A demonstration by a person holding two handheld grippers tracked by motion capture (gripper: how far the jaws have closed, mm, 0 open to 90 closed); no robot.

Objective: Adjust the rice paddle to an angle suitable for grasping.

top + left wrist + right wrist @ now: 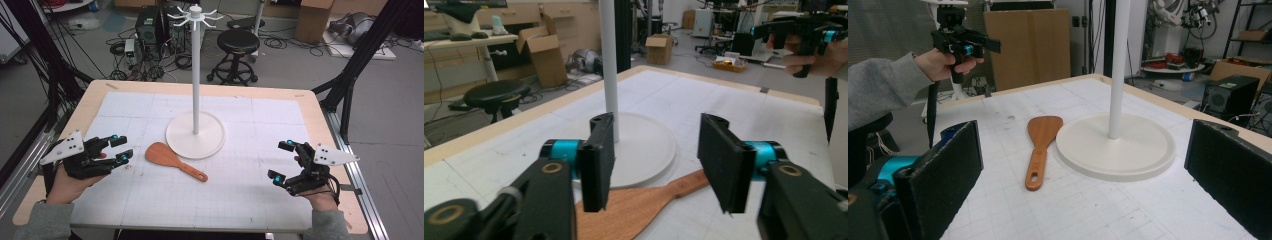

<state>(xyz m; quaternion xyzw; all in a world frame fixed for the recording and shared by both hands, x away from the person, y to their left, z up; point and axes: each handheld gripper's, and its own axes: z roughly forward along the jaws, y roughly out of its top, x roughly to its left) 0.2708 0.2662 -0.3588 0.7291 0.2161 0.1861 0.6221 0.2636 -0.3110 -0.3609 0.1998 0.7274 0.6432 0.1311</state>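
Spatula (175,161), a flat wooden one with a hole in the end of its handle, lies on the white gridded mat (235,200) just in front of the rack's round base (212,145), blade to the left and handle running out to the right and toward the person, nearly touching the base's rim; taking that rack (195,75) as the landmark, the left gripper (121,148) hangs to its left and nearer the person, just off the blade's end, jaws spread wide with nothing between them; in the left gripper view the blade (634,210) sits low between and below those jaws, so the likely step is a reach for the spatula; the right gripper (281,161) waits well to the rack's right, likewise gaping and empty, and its own view looks along the handle (1036,167) toward the hole.

To do this well, I would say, come down low and level so one jaw slides under the thin edge, or pinch the handle across its narrow width rather than the broad blade; keep clear of the base's rim, which could block the far jaw; close firmly, since smooth wood may slip or pivot.

Farther off, the white pole rises from the base to a ring of hooks (195,17) at the top, a probable place for the handle's hole; beyond the tabletop (312,112) stand a black stool (238,42) and tangled cables on the floor.
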